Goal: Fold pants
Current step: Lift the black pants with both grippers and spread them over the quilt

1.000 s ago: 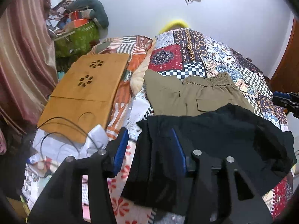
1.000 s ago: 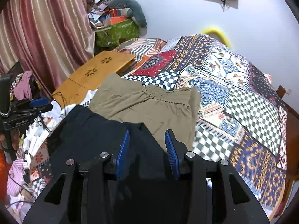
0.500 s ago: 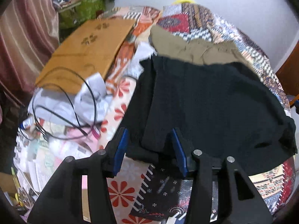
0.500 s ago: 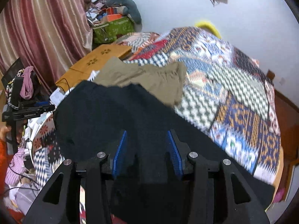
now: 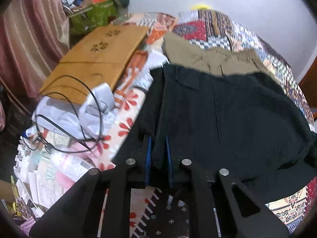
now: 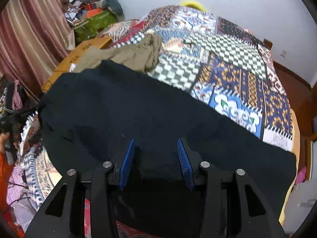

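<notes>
Black pants (image 5: pixel 227 123) are spread across the near end of the bed (image 6: pixel 247 83), far edge overlapping the olive pants (image 5: pixel 210 61). Left claw (image 5: pixel 158 158) is pinching the pants' left edge fold, blue pads nearly together. Right claw (image 6: pixel 156 162) sits spread wide over the fabric. Quilt's bare to the right; the wooden board (image 5: pixel 95 59), cables (image 5: pixel 79 107) and clutter crowd the left side.
</notes>
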`<state>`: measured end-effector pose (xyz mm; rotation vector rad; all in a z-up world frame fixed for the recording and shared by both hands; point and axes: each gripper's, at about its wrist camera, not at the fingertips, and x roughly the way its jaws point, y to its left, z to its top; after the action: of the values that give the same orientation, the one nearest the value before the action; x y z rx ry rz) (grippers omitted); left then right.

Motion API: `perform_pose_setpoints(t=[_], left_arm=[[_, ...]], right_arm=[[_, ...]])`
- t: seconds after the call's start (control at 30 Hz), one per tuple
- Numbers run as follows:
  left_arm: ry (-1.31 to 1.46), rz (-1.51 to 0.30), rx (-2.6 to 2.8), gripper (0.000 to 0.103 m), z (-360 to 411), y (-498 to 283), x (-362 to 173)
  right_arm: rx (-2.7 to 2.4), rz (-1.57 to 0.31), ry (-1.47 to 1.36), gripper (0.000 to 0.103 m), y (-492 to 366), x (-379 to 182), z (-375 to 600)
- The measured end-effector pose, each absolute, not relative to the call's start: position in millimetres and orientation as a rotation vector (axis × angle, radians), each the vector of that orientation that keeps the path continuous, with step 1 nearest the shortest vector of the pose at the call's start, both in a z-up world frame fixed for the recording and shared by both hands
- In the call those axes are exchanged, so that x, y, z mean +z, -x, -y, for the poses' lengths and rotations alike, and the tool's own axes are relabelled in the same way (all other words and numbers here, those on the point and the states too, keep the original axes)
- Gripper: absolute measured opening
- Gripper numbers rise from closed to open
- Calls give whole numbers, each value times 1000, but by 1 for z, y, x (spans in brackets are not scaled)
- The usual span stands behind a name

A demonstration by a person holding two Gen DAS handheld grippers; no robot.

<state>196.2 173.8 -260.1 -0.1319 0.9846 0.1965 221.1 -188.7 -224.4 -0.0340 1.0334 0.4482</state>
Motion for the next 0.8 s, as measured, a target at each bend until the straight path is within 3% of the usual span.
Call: perform_pose_setpoints(t=[0.2,0.3,0.33,0.4,0.5,0.8], left_arm=[[100,-923,247,13,-189,-189,-232],[92,-974,261,13,-194,-194,-247],[58,-995,297,0,-194,-196,-256],[-29,-1053,397,0,-200,-199,-279],[132,-1114,349,0,-221,-190,-299],[102,-983,237,3,-194,-183,-238]], right_arm=[[456,-1077,54,41,-214,-241,190],[459,-1078,32,42,-213,-242,194],[459,-1080,24,42,-213,-242,195],[456,-1079,11,42,-212,-243,196],[453,-1076,-7,42,-209,-244,199],[416,-1049,-70,42,-209,-232,215]])
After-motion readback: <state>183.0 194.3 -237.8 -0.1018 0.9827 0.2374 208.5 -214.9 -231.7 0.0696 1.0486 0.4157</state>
